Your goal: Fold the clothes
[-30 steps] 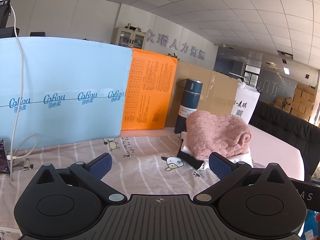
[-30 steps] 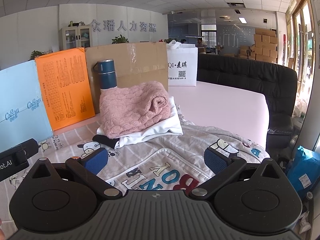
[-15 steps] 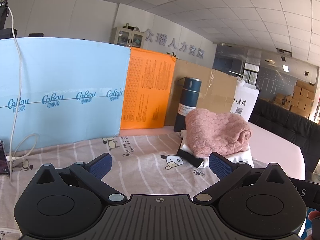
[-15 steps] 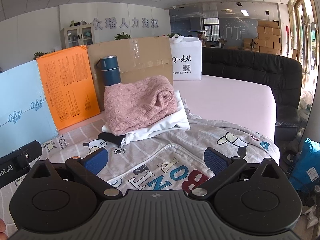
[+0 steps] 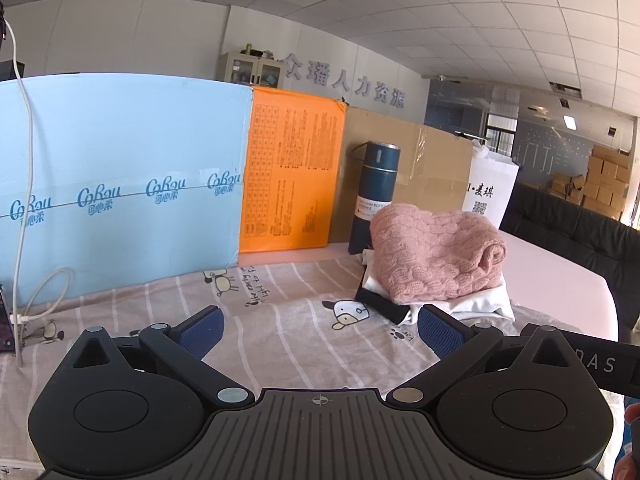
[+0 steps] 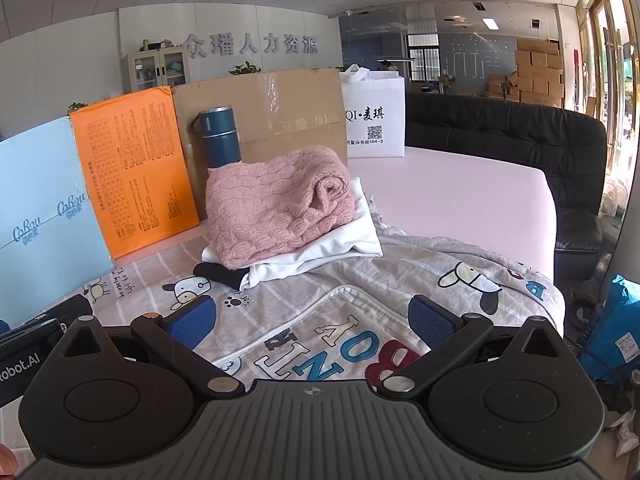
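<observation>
Both of our grippers hover empty above the bed: the left gripper [image 5: 320, 330] holds its blue-padded fingers wide apart over the striped, cow-printed grey cotton garment [image 5: 288, 320], and the right gripper [image 6: 312, 320] is just as wide apart over the same garment's [image 6: 360, 320] front panel with the big coloured letters. That garment lies spread flat on the pale pink mattress [image 6: 460, 196], slightly rumpled toward our 3 o'clock edge in the right view.

For containers, we see a white tote bag with black print [image 6: 374, 114] standing at 12 o'clock in the right view; we cannot tell what is in it. A dark teal steel vacuum flask [image 5: 374, 196] stands capped at 1 o'clock in the left view, just behind the pile.

The pile itself sits at 1 o'clock: a folded pink cable-knit sweater [image 5: 436, 256] on top of a folded white garment [image 6: 320, 248], with a black cloth [image 5: 382, 306] sticking out beneath.
</observation>
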Demonstrator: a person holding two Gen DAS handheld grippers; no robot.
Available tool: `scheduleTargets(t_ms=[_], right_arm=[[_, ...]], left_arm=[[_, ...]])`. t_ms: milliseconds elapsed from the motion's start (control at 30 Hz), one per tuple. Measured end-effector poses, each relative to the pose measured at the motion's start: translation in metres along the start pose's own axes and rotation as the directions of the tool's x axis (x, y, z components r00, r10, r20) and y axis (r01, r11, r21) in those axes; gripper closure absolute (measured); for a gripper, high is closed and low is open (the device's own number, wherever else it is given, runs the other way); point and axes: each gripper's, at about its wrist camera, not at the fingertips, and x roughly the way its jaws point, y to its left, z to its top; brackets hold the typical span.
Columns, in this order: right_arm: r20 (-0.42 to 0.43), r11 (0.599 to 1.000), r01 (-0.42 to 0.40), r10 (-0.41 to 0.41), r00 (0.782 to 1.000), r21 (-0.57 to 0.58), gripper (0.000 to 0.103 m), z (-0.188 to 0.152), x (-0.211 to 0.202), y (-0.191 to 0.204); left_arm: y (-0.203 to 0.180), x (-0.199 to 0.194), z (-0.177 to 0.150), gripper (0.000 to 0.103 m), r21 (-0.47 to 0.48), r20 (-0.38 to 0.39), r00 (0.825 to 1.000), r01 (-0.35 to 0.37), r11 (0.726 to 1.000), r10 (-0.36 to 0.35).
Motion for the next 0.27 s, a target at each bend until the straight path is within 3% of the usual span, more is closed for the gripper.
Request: scheduleTargets(t_ms=[267], right_arm=[[-0.009, 1.0, 0.009, -0.009, 1.0, 0.008, 0.0, -0.0015, 0.0038, -0.0025]], left_arm=[[0.0001, 0.0022, -0.0011, 0.0, 0.008, -0.003, 1.0, -0.006, 1.0, 0.006]])
